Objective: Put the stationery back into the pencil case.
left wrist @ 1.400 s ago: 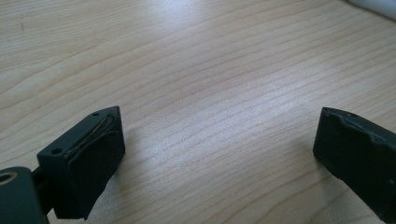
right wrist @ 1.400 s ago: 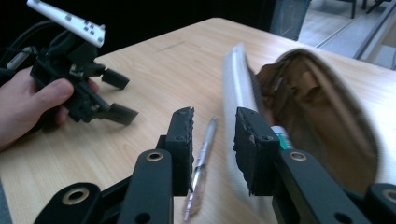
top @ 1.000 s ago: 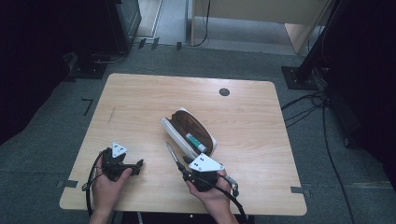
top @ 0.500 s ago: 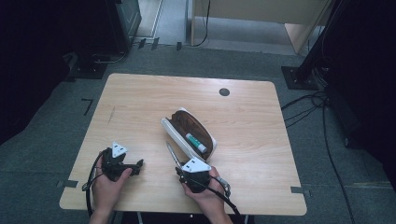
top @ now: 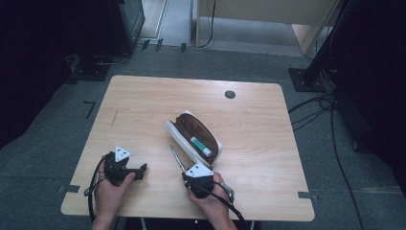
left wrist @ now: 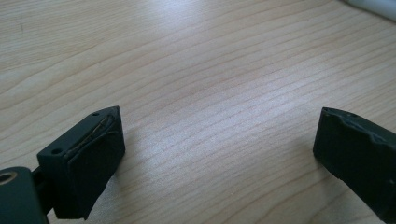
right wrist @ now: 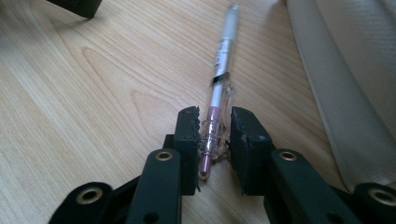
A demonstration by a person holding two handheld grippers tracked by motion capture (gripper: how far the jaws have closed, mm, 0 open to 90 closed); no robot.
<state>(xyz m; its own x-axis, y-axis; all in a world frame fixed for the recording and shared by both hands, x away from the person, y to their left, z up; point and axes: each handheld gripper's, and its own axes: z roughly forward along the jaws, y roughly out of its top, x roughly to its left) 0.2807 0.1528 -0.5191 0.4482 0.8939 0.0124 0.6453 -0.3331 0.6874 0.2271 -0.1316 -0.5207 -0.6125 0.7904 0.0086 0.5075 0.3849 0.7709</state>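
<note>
On the high view, the left tongs (top: pixel 141 167) lie on the worktop (top: pixel 143 105) at about 8 o'clock from its middle, held in the person's left hand (top: pixel 111 189), its jaws pointing toward 3 o'clock; in the left gripper view the left tongs (left wrist: pixel 215 158) stand wide apart with nothing between them, bare wood grain showing in the gap; further right, the pen (top: pixel 176 158) lies on the worktop at roughly 6 o'clock from its middle, its length running from 11 o'clock to 5 o'clock, just beside the near long edge of the pencil case (top: pixel 194 136); the case sits open near the middle of the worktop, brown inside, with a green-and-white tube (top: pixel 201 146) lying in it; the right tongs (top: pixel 186 171) are at the pen's 5 o'clock end, carried by the right hand (top: pixel 210 196); in the right gripper view the right tongs (right wrist: pixel 214 130) have just been closing, and the jaws now sit against both sides of the pen (right wrist: pixel 218 93), gripping its clear, pink-cored barrel near the end, while the rest of the pen points away toward 12 o'clock; the pale fabric wall of the pencil case (right wrist: pixel 345 102) runs along at 3 o'clock of the pen; a round dark mark (top: pixel 230 94) sits near the far edge of the worktop at 1 o'clock
</note>
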